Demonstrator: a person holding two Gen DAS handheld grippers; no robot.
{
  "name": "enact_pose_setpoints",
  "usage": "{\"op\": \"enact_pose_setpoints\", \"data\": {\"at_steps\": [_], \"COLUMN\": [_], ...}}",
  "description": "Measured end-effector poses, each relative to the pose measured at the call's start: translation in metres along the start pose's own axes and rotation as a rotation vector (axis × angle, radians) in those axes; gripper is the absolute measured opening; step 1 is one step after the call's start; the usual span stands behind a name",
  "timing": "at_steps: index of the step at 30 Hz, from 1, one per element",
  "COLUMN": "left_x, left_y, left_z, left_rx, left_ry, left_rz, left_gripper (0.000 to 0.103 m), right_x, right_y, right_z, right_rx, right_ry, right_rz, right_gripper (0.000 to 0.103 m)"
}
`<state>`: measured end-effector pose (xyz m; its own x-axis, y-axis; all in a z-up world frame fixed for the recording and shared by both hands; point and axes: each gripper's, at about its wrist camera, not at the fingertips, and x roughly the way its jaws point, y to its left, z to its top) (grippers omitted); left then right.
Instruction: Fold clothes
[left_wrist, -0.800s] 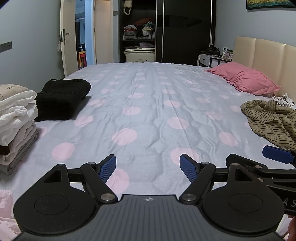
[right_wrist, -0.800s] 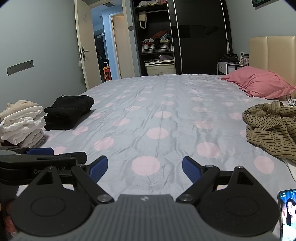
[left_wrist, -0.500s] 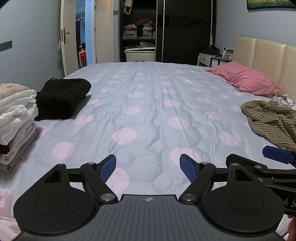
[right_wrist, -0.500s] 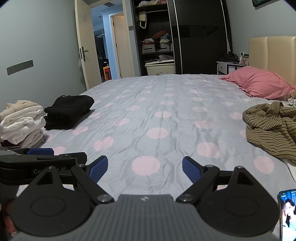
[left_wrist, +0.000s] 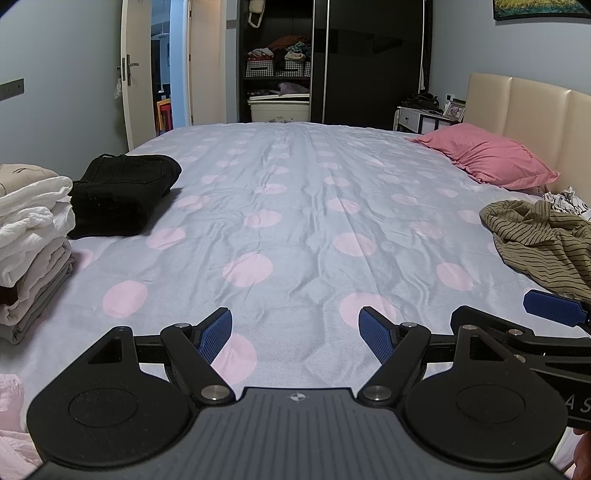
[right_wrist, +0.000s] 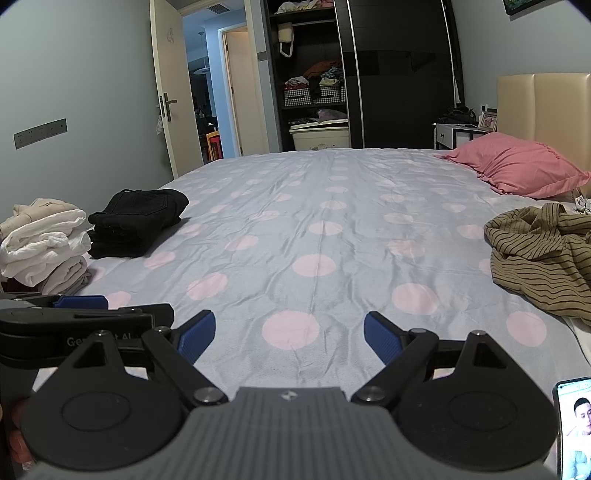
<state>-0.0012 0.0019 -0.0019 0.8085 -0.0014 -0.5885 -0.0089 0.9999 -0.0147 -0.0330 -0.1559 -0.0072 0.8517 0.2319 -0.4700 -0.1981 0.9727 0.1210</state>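
Note:
A crumpled olive striped garment (left_wrist: 543, 240) lies unfolded at the right side of the bed; it also shows in the right wrist view (right_wrist: 543, 254). A folded black garment (left_wrist: 123, 192) (right_wrist: 138, 218) and a stack of folded white and beige clothes (left_wrist: 29, 236) (right_wrist: 44, 247) sit at the left. My left gripper (left_wrist: 295, 334) is open and empty, low over the near bed edge. My right gripper (right_wrist: 290, 334) is open and empty beside it, closer to the striped garment.
The bed sheet (left_wrist: 306, 206) is grey with pink dots. A pink pillow (left_wrist: 487, 158) lies by the beige headboard (left_wrist: 532, 110). A pink cloth (left_wrist: 11, 424) is at the near left corner. A lit phone (right_wrist: 574, 428) lies at the near right. A wardrobe (left_wrist: 332, 59) and open door stand beyond.

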Motion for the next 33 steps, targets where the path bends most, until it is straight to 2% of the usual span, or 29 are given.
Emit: {"op": "enact_pose_setpoints", "data": {"at_steps": [33], "left_x": [0.0019], "left_y": [0.0001], "left_z": [-0.0021], "left_rx": [0.01], "left_ry": [0.012], "left_rz": [0.002], "left_gripper": [0.075], "right_x": [0.0014], "right_y": [0.0007], "right_z": [0.0025], "right_rx": [-0.006], "right_ry": [0.028], "right_rz": [-0.005], "right_gripper": [0.089]}}
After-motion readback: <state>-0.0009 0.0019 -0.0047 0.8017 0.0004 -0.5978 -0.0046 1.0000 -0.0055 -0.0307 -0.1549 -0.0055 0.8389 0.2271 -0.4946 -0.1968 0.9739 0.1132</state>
